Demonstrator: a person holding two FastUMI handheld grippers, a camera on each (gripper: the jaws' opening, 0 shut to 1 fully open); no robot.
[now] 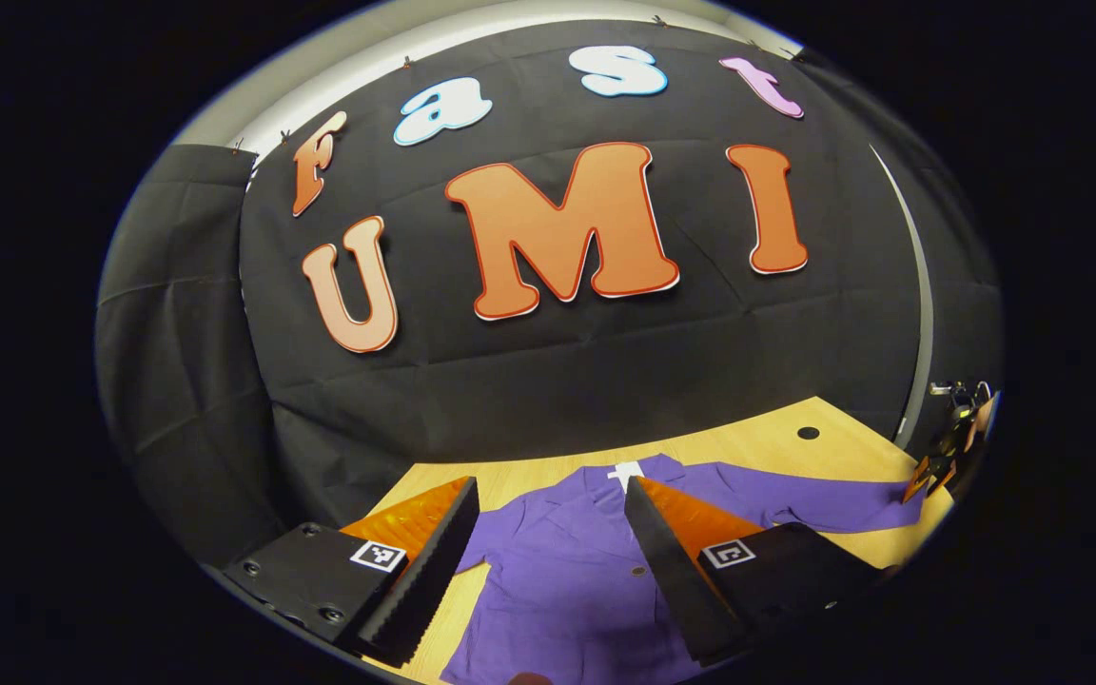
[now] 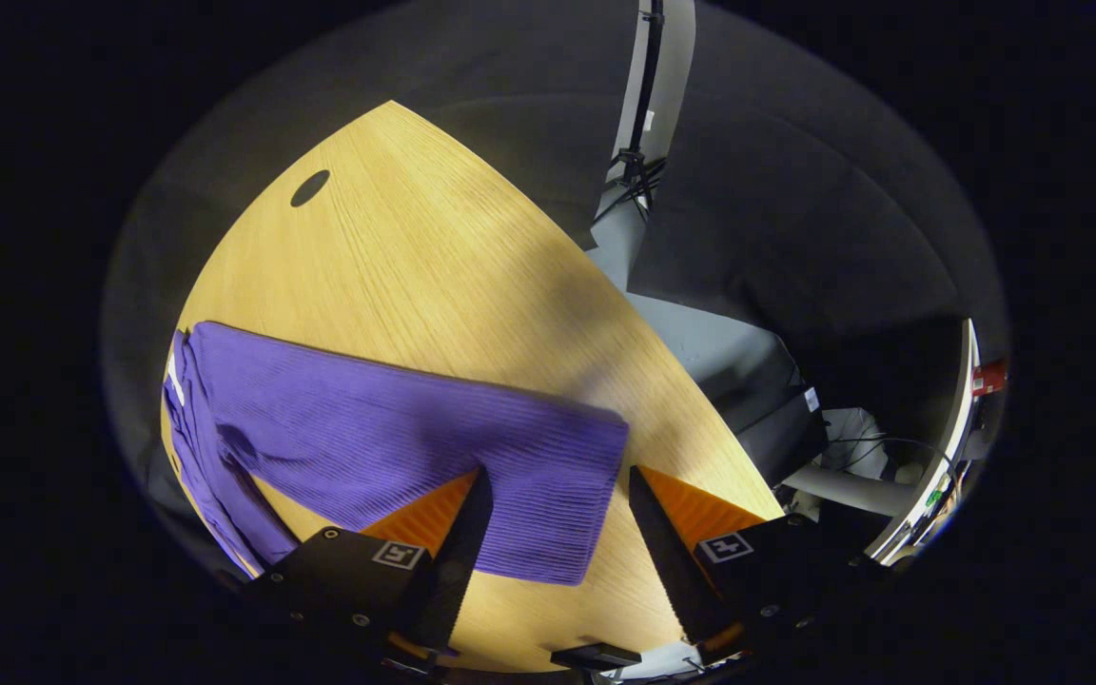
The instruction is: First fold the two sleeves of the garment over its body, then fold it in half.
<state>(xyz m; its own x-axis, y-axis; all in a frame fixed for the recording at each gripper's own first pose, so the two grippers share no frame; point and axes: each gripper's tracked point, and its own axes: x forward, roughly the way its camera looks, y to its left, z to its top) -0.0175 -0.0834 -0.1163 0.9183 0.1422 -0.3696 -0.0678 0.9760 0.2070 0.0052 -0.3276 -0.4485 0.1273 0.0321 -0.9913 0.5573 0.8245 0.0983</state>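
Purple garment spread flat on wooden table, white neck label too small to read. Left gripper above its body, jaws apart, gripping nothing. Right gripper likewise parted over outstretched sleeve end.

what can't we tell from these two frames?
- Left gripper view: the purple garment's lower body and near sleeve are cut off by the edge and the left claw.
- Right gripper view: the spread sleeve's cuff lies partly behind the right claw; contact unclear.
- The garment's buttons are too small.
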